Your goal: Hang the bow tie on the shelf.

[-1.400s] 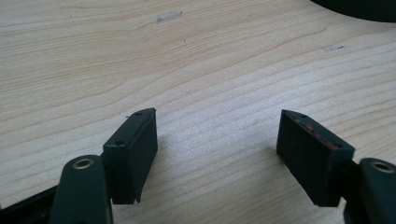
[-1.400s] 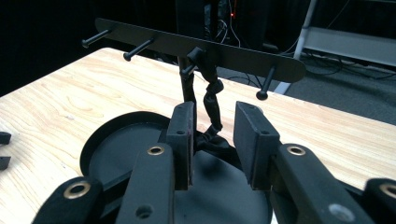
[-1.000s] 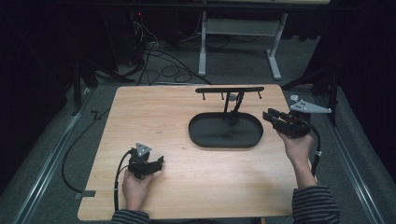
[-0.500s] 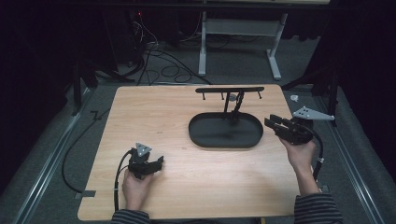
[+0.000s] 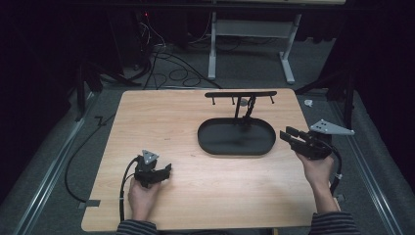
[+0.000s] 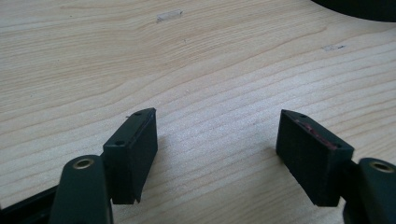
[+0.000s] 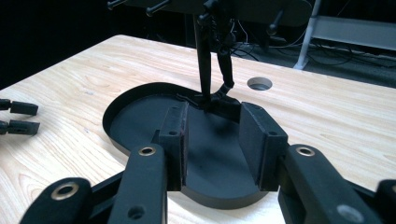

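A black oval tray (image 5: 210,142) lies on the wooden table (image 5: 161,122), right of the middle. From its far edge rises a thin post (image 5: 238,110) that carries a crossbar (image 5: 240,94) with small pegs. A dark cord-like piece (image 7: 224,60) hangs beside the post. My right gripper (image 5: 289,136) hovers at the tray's right end, pointing left at it. In the right gripper view its jaws (image 7: 212,140) stand open with nothing between them, and they have just been opening. My left gripper (image 5: 164,172) rests near the front left, open over bare wood (image 6: 217,140).
A round hole (image 7: 259,84) pierces the table behind the tray. The table's right edge (image 5: 313,161) runs under my right hand. Cables (image 5: 161,58) and a white desk frame (image 5: 249,34) lie on the floor beyond the table. A cable (image 5: 125,183) trails from the left gripper.
My right gripper has drifted a little toward the near side along the tray's right end, and its jaws stand wider. The left gripper has stayed put.
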Available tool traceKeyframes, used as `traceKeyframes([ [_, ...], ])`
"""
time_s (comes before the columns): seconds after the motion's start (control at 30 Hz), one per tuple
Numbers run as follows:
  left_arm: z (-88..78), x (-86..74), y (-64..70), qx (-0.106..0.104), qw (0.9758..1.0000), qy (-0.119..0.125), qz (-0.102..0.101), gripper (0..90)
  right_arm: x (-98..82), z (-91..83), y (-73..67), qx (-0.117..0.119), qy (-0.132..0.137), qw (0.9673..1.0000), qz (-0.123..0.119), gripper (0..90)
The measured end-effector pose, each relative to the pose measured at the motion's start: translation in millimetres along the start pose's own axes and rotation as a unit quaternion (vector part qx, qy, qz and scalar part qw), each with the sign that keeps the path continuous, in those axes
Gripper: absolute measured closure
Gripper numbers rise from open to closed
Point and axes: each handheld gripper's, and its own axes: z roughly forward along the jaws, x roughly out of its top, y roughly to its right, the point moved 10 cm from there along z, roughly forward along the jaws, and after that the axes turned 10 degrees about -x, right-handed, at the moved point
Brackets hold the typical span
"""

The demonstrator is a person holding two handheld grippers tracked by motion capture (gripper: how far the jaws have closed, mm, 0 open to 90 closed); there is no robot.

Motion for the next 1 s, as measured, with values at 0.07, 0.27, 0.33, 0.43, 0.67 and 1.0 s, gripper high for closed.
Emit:
traceKeyframes([
  [0.07, 0.0, 0.0, 0.0, 0.0, 1.0, 0.0, 0.0, 29.7, -2.2, -1.7, -0.3, 0.0, 0.001, 1.0, 0.001, 64.4],
  [0.27, 0.1, 0.0, 0.1, 0.001, 1.0, 0.0, 0.0, 29.7, -10.1, -5.5, -2.0, 0.0, 0.0, 1.0, 0.006, 63.7],
  [0.33, 0.2, 0.0, 0.1, 0.001, 1.0, 0.0, 0.0, 29.8, -12.6, -5.9, -2.9, 0.001, -0.001, 1.0, 0.005, 63.6],
  [0.43, 0.2, 0.0, 0.1, 0.001, 1.0, 0.0, 0.0, 29.7, -14.5, -6.2, -3.8, 0.001, -0.001, 1.0, 0.005, 63.5],
  [0.67, 0.3, 0.1, 0.1, 0.002, 1.0, 0.0, 0.001, 29.6, -22.6, -7.8, -11.9, 0.011, -0.002, 0.9999, 0.011, 63.2],
  [1.0, 0.3, 0.0, 0.1, 0.002, 1.0, 0.0, 0.001, 29.5, -34.3, -5.5, -20.7, 0.013, -0.006, 0.9998, 0.013, 63.4],
])
